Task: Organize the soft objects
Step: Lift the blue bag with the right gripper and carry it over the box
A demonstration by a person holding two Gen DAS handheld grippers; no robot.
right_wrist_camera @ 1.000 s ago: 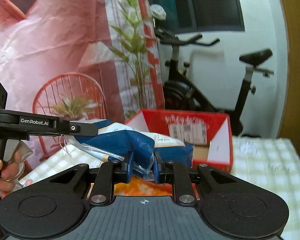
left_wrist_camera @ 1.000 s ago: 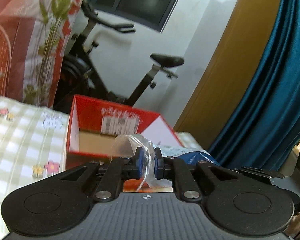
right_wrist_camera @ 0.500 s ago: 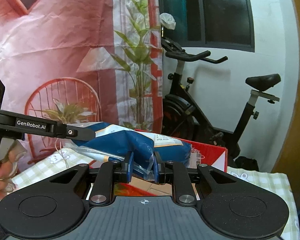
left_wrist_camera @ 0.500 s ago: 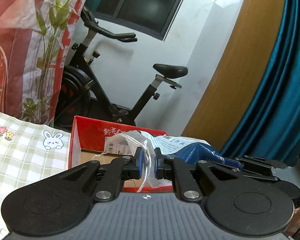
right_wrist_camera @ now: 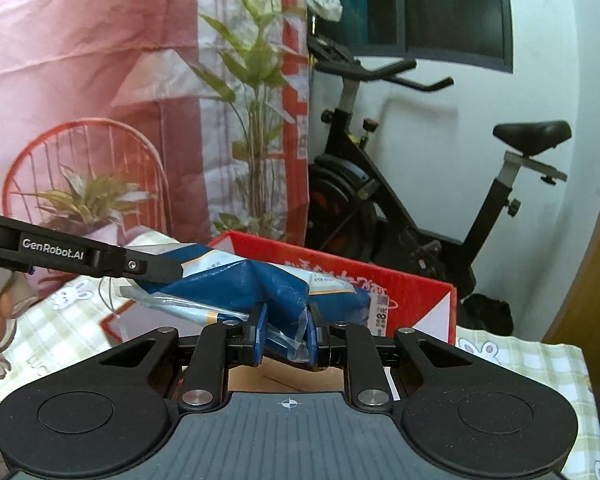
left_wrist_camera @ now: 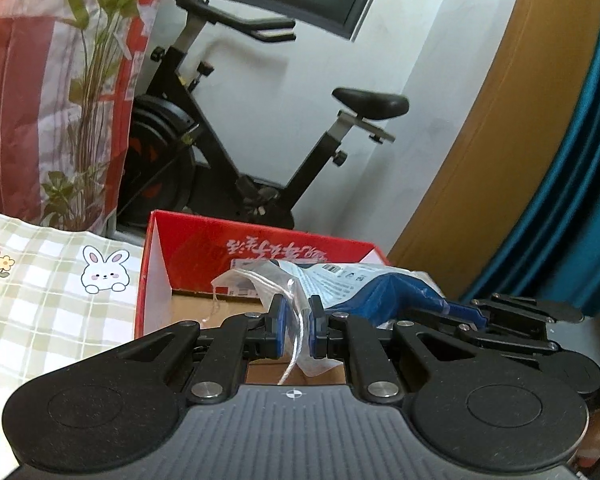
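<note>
Both tools have carried the blue bag [right_wrist_camera: 260,284] over the red box [left_wrist_camera: 204,248] — each clamped on one end.

Even indoor light, wall glare, slight blur, fisheye-bent edges

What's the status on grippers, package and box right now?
Left gripper shut on blue package's clear edge. Right gripper shut on its body. Package held over open red box. Nothing blocking.

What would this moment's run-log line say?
left hand-held gripper: shut on blue bag | right hand-held gripper: shut on blue bag | bag over red box
</note>
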